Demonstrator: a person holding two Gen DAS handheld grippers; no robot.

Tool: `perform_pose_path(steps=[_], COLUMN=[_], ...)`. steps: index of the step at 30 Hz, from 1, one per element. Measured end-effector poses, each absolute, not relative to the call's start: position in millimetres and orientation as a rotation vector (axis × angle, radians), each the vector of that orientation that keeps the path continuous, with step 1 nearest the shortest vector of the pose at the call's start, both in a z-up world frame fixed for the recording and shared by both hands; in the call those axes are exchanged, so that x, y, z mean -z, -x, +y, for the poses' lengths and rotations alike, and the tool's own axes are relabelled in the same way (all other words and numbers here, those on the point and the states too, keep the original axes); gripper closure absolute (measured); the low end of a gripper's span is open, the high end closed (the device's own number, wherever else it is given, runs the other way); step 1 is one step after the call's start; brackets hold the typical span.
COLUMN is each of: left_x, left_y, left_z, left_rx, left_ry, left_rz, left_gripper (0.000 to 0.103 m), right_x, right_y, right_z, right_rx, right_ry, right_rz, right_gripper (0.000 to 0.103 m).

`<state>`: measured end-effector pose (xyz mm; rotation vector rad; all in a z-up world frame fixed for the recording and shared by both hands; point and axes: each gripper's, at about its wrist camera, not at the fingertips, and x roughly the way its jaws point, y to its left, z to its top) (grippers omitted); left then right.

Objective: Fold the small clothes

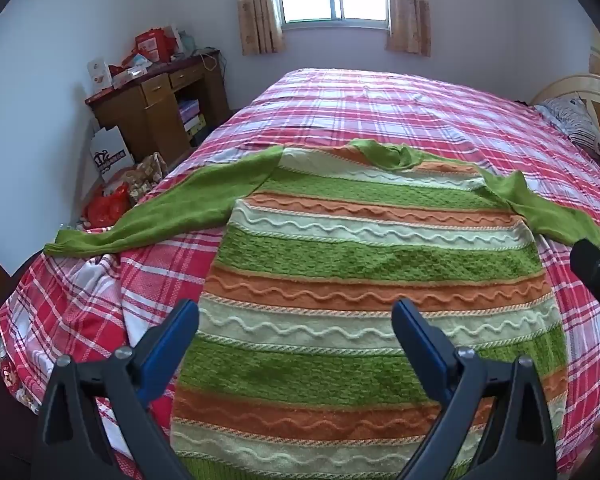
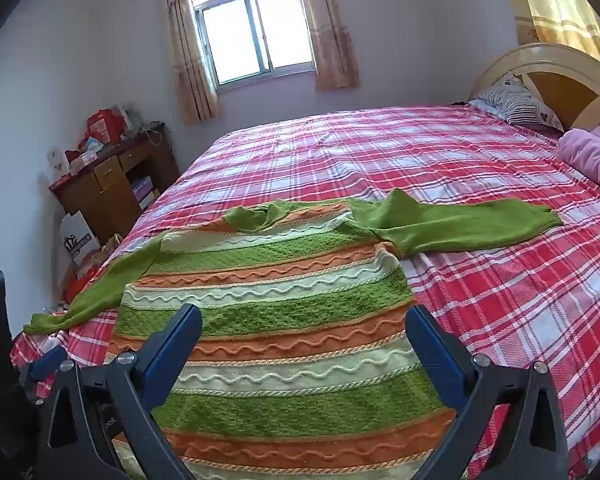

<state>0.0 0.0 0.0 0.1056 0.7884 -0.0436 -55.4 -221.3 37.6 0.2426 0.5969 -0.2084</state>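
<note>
Striped sweater [image 1: 360,256] flat on bed [image 1: 440,112]

No words or numbers can be read here. A white paper bag [image 1: 110,154] on the floor beside the wooden desk [image 1: 156,108] has a dark crown picture with small marks under it, too blurry to read. The red boxes [image 1: 152,46] on top of the desk show print, also too small.

1. A home bedroom is showing: a bed [image 2: 380,152] wearing a red plaid sheet, with a pillow [image 2: 516,104] lying by the headboard [image 2: 540,68].
2. Curtains [image 2: 192,60] are framing a window [image 2: 256,32]; a cluttered wooden desk [image 2: 108,184] is standing in the corner.
</note>
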Motion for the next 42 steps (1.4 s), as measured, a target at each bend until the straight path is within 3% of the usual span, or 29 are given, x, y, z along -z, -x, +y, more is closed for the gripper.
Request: perform_pose_path(steps=[42], left_x=[8.4], left_y=[-10.1], left_z=[-0.3], left_rx=[0.034], left_ry=[-0.101], left_rz=[0.800], left_gripper=[0.004], right_x=[-27.7], right_y=[37.4], right_z=[-225.6], right_rx=[0.227], right_ry=[-0.198], right_rz=[0.626], right_gripper=[0.001])
